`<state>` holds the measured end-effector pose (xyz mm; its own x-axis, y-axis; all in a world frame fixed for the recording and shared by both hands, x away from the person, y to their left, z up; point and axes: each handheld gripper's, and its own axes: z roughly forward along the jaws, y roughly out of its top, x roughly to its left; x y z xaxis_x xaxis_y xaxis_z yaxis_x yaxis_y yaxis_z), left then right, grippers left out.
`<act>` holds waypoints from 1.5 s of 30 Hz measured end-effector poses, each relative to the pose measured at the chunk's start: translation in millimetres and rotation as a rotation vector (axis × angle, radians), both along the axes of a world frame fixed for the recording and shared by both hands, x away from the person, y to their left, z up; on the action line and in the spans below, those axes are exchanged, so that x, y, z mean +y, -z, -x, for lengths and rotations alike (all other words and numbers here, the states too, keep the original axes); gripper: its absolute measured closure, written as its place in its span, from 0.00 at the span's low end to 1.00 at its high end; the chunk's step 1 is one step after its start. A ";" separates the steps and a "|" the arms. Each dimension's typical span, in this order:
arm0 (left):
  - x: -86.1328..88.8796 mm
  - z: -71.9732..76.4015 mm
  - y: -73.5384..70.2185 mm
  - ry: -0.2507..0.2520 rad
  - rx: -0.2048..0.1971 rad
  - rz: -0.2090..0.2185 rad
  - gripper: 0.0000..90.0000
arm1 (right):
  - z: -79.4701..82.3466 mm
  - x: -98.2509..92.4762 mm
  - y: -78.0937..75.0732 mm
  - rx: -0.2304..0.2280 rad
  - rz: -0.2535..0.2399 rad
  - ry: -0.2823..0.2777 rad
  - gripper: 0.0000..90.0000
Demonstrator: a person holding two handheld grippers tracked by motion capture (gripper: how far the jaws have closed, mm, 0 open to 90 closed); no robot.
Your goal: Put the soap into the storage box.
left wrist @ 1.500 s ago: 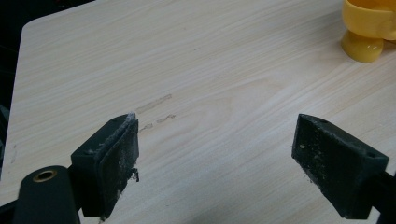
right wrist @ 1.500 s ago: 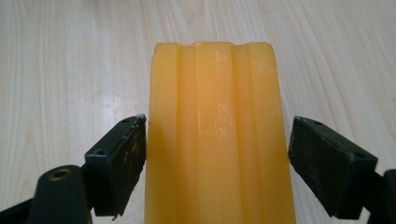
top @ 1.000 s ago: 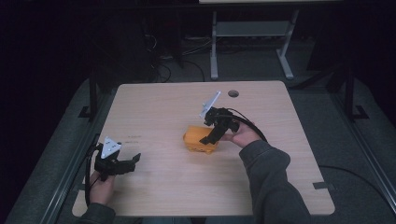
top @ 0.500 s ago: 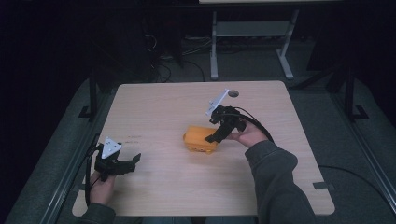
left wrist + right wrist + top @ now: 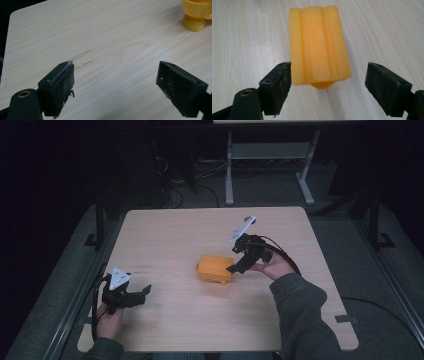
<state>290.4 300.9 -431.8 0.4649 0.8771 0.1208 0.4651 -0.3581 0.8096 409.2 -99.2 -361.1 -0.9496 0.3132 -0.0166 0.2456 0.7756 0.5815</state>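
At the table's [image 5: 165, 232] near-left corner the left gripper [image 5: 131, 295] rests idle, jaws spread wide and empty, well apart from the block [image 5: 216, 268]. At mid-table the block, yellow and ribbed, lies flat, nothing in or on it. The right gripper [image 5: 327, 85] is released, jaws straddling its near end without contact; judged step: grasp approach, next advance and close squarely.

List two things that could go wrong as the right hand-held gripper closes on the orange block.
1. The right hand-held gripper stands open with the orange block nearer one jaw; closing may shove it sideways.
2. The block rests on rounded feet, so it could tip or skid across the smooth table.
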 end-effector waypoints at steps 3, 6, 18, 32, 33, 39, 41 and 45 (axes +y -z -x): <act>-0.6 0.0 0.2 0.001 0.000 0.003 0.16 | 1.6 -5.2 -0.1 0.007 -0.004 0.009 0.23; -0.2 0.0 0.2 0.002 0.001 -0.002 0.16 | 3.2 -9.9 -1.1 0.004 0.001 0.012 0.23; -0.8 -0.1 0.6 0.004 0.002 -0.003 0.16 | 11.8 -33.2 2.6 0.008 -0.008 0.053 0.23; -1.7 0.0 1.1 0.004 0.001 -0.006 0.16 | 22.7 -57.2 6.7 0.021 -0.008 0.099 0.23; -1.7 0.0 1.1 0.004 0.001 -0.006 0.16 | 22.7 -57.2 6.7 0.021 -0.008 0.099 0.23; -1.9 -0.1 1.0 0.007 0.004 -0.012 0.16 | 29.1 -68.7 10.3 0.023 -0.029 0.126 0.23; -2.1 0.0 1.1 0.007 0.004 -0.012 0.16 | 29.4 -70.6 11.6 0.018 -0.027 0.124 0.23; -2.5 0.0 1.5 0.007 0.005 -0.012 0.16 | 33.5 -76.8 15.1 0.036 -0.030 0.145 0.23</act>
